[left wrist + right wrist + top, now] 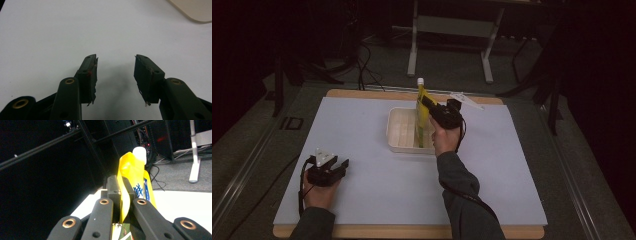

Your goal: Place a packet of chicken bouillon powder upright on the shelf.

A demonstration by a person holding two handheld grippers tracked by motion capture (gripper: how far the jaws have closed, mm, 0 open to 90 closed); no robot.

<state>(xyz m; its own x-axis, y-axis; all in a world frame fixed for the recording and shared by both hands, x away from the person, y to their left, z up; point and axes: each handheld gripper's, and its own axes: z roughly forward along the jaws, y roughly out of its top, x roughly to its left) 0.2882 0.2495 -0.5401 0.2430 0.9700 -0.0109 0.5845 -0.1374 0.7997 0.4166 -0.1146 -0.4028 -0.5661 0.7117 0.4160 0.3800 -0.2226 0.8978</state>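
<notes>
Clamped tight in the right gripper [121, 195]: yellow pouch [131, 173], squeezed flat between both black jaws, white cap [139, 153] sticking up past the tips. Blue lettering on the pouch just beyond the jaw on the right of that gripper's own view. Seen from above, same right gripper [428, 106] lifted over the table, pouch [421, 112] standing nearly upright, cap [420, 80] at the top, lower end hanging down into the cream tray [398, 131]. Cannot tell whether the bottom of the pouch touches the tray floor. Right hand [444, 137] wrapped round the gripper body just at the tray's near right corner, dark sleeve running back to the table's front edge, cable trailing along the forearm.

Over on the near left, left gripper [343, 165] resting low at the white sheet [377, 190], held in the left hand [319, 192], grey three-cornered plate on top. Jaws spread wide in its own view, left gripper [115, 75] holding nothing, only bare white sheet [75, 30] between the worn pads [91, 77], shadow underneath. Corner of the cream tray [195, 10] peeking in at upper right, well apart from those jaws.

Further out: wooden table edge [412, 232] under the sheet, grey floor, white desk legs [413, 50] and loose cables behind.
</notes>
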